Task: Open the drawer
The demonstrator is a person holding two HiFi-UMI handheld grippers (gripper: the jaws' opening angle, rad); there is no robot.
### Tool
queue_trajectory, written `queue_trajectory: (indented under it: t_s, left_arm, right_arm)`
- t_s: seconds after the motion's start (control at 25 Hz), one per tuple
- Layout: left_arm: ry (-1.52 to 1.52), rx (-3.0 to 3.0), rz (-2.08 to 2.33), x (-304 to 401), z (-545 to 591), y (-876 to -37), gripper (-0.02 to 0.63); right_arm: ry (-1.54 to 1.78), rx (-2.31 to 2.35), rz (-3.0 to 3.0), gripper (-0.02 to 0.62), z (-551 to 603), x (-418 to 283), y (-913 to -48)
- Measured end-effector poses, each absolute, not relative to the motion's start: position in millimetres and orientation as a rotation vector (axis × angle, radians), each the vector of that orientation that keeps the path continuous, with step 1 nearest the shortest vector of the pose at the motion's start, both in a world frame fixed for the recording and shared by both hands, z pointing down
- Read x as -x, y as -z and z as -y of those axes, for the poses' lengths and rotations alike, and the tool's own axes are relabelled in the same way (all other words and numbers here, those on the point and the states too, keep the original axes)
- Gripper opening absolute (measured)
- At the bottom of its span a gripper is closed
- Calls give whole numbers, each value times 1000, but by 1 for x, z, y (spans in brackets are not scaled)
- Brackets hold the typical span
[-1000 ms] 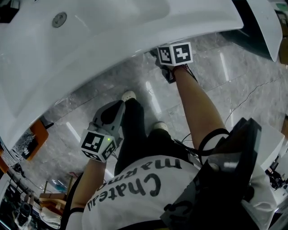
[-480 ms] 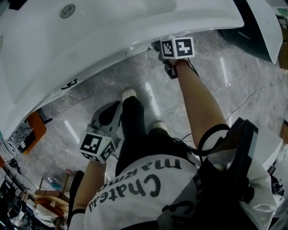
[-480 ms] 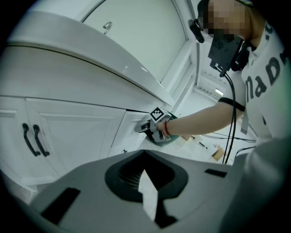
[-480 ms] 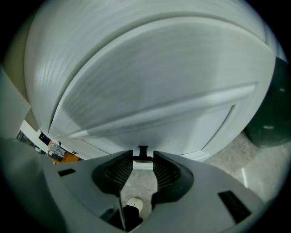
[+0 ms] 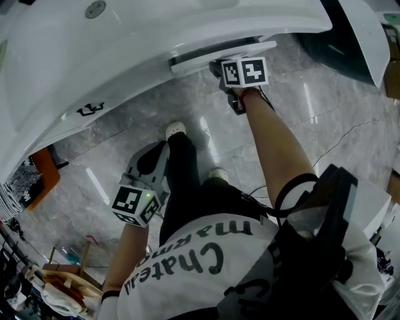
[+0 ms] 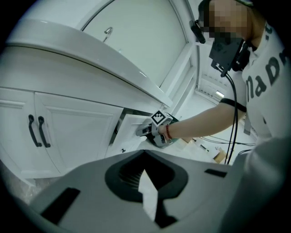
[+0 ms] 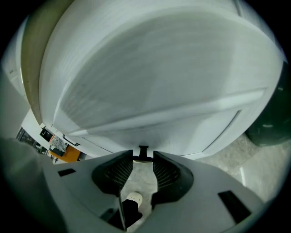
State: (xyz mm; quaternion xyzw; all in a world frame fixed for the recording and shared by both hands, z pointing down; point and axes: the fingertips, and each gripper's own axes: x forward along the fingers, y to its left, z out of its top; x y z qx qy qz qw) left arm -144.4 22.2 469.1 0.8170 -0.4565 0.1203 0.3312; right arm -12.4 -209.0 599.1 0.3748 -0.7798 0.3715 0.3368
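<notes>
The white drawer front [image 5: 209,56] sticks out a little from under the white countertop [image 5: 156,31]. My right gripper [image 5: 224,66] is at its front, shut on the small dark drawer handle [image 7: 143,151], which sits between the two fingertips. The drawer front [image 7: 150,91] fills the right gripper view. From the side, the left gripper view shows the drawer [image 6: 132,129] partly out with the right gripper [image 6: 145,131] at it. My left gripper [image 5: 152,159] hangs low by the person's leg, away from the cabinet. Its jaws [image 6: 144,170] are shut with nothing in them.
Left of the drawer are two white cabinet doors with dark bar handles [image 6: 36,132]. A sink drain [image 5: 95,9] shows in the basin above. The person's shoes [image 5: 177,130] stand on the grey marble floor. An orange object [image 5: 45,178] and clutter lie at the left.
The drawer front has come out from under the countertop toward the person, with the right gripper on its handle. The left gripper has stayed by the leg.
</notes>
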Motion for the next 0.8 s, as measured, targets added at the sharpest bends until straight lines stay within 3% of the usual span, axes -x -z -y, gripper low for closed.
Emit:
queue_trajectory:
  t_s: [0.8]
  left_arm:
    - [-305,-2091,1301,140,-62,-468,8]
  right_arm:
    - [-941,-921,2005,143,173,-3,-603]
